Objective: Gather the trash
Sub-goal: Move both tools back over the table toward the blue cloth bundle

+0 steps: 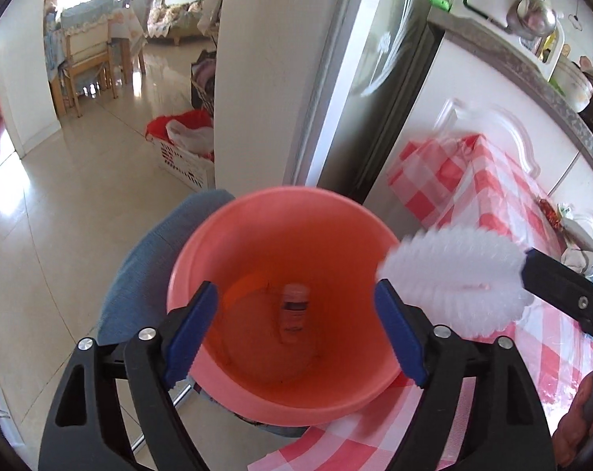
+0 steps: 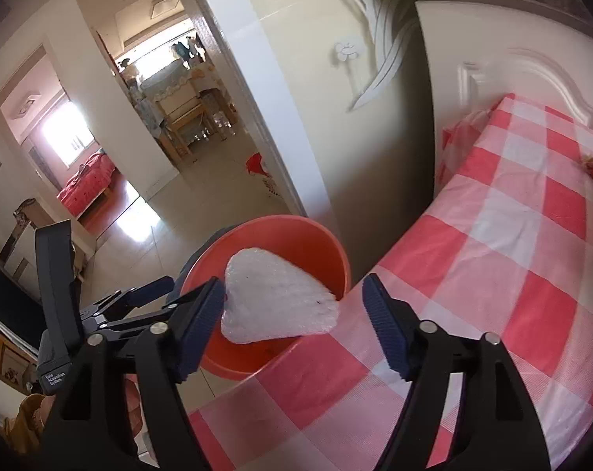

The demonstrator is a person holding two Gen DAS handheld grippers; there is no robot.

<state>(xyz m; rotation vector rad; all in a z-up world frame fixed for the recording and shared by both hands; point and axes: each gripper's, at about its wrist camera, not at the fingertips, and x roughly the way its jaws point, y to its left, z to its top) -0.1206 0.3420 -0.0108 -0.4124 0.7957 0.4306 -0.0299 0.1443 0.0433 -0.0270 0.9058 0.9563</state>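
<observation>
Over the rim of the salmon bucket (image 2: 265, 235) sits a white foam wrapper (image 2: 275, 306), ribbed, flattened, roughly triangular. It looks very light and soft, squashes easily, probably springy and a bit slick; an edge or corner pinch should do, no force needed. It touches the inner pad of the right gripper (image 2: 292, 322), far pad well clear, so those fingers (image 2: 386, 329) stand wide apart, not clamping; whether the foam hangs free or rests on the bucket rim is unclear. In the left view the foam (image 1: 449, 271) is motion-blurred beside the bucket (image 1: 281, 235).

Inside the bucket, a small bottle-like item (image 1: 294, 310) lies at the bottom; label unreadable. The left gripper (image 1: 296, 337) hovers over the bucket mouth, fingers (image 1: 190, 333) spread wide, nothing between them.

Beside the bucket, a red-checked cloth covers the tabletop (image 2: 512, 235); bucket base hidden, seemingly on a blue cushion (image 1: 147, 274). More scraps at the tabletop's far edge (image 1: 549, 208) are cut off and too small to identify.
</observation>
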